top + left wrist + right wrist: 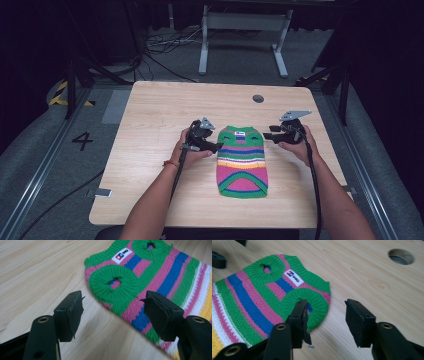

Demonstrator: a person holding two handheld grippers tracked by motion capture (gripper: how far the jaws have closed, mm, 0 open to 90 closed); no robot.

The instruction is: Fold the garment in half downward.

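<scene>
Striped knit sweater (242, 161) lay flat at the centre of the wooden table (150, 150); left gripper (214, 146) and right gripper (268, 135) flanked it, jaws apart, empty.

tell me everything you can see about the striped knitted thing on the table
The small striped knitted sweater lies flat on the light wooden table, between the two grippers, neither touching it. It looks like chunky knit yarn with green, pink, blue, white and yellow bands. Its far end has two round green ribbed openings and a white sewn label between them. The near end has a green-edged curved hem.
</scene>
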